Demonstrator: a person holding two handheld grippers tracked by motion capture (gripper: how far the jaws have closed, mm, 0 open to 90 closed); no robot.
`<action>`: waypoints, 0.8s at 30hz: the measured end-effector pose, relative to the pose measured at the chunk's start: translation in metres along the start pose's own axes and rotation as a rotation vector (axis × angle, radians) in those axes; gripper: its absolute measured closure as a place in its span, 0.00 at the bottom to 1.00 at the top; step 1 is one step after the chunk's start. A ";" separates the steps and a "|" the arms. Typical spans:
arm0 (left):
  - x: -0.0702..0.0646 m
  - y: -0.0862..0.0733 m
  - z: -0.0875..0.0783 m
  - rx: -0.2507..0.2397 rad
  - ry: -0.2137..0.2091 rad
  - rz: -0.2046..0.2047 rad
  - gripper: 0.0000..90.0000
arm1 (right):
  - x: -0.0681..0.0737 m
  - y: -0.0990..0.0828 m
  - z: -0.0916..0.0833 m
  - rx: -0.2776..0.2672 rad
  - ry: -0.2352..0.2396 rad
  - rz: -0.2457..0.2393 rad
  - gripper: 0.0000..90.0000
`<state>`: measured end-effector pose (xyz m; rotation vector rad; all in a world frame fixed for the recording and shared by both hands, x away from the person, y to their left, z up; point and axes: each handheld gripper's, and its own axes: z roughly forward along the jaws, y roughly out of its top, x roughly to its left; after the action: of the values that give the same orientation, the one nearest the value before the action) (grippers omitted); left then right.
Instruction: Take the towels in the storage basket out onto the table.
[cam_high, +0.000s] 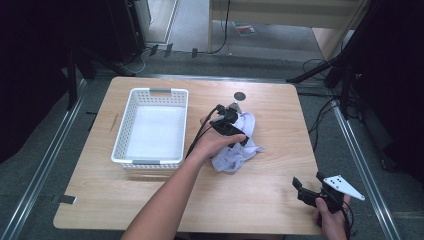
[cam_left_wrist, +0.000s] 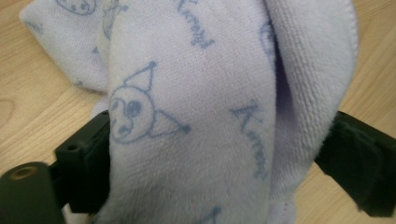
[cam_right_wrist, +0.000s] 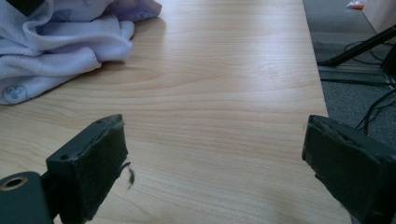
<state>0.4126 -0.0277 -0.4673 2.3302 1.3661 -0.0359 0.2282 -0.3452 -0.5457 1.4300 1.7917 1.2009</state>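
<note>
Fingers of the left gripper (cam_left_wrist: 212, 158) are closed around a fold of the lavender printed towel (cam_high: 239, 142), which lies crumpled at the centre of the wooden table (cam_high: 270, 200). At nine o'clock from the towel sits a white slotted basket (cam_high: 125, 125). At five o'clock, near the table edge, the right gripper (cam_high: 309, 181) rests with jaws spread wide.

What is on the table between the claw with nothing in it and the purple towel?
Nothing: only bare wooden table lies between the right gripper and the towel, as the right gripper view shows.
</note>
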 end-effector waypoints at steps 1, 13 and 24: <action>0.000 0.000 -0.003 -0.014 -0.001 -0.011 0.01 | 0.000 0.000 0.000 0.000 0.000 0.000 0.07; 0.022 -0.012 -0.048 -0.093 0.025 -0.007 0.00 | -0.001 0.000 0.000 -0.003 -0.001 0.006 0.07; 0.061 -0.032 -0.080 -0.126 0.091 -0.052 0.00 | -0.001 0.000 0.000 0.001 -0.005 0.008 0.07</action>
<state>0.4017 0.0668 -0.4204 2.2163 1.4299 0.1381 0.2286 -0.3456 -0.5458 1.4405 1.7860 1.1995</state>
